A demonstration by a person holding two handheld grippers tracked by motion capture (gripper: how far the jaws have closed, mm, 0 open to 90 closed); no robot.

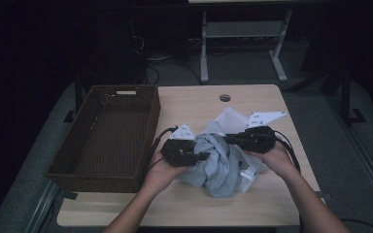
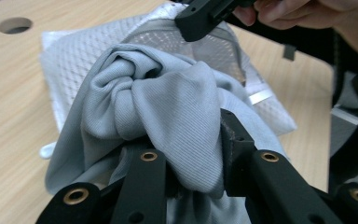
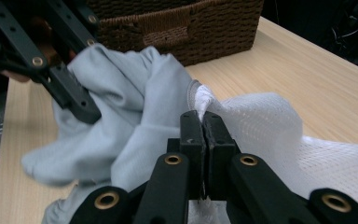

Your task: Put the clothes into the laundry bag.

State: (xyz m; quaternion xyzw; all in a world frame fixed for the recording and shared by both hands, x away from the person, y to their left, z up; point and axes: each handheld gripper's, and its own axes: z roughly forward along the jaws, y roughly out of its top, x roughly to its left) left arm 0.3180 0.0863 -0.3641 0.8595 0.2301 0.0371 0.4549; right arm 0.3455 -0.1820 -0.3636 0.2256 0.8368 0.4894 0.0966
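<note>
At the far left of the table [image 1: 267, 204] sits the brown wicker basket [image 1: 108, 136], its long side running away from you and one rim just beside your left hand [image 1: 161, 170]. In the right gripper view the same basket [image 3: 177, 32] stands behind the cloth, apart from it.

Your left gripper [image 1: 201, 156] lies level, pointing toward the middle of the table, with its tips in the bunched light-grey garment [image 1: 218, 162]. In the left gripper view a thick fold of that garment [image 2: 168, 107] bulges up between the two jaws. They stand partly apart; the right-hand jaw lies against the fabric, but whether the pads are actually pressing on it you cannot tell from here.

The garment is piled in a crumpled heap near the middle of the table, between your two grippers and closer to your edge than to the far one. Under and behind it lies a white mesh laundry bag [image 1: 230, 119], whose open rim [image 2: 205, 46] rises around the top of the heap.

Your right gripper [image 1: 230, 139] comes in from the right, also level. Its jaws are closed tight on the gathered hem of the mesh bag [image 3: 270, 126], a pinch of white netting standing up just above the tips, right beside the grey cloth [image 3: 135, 107]. Your right hand [image 1: 274, 155] grips the tool from behind.
</note>
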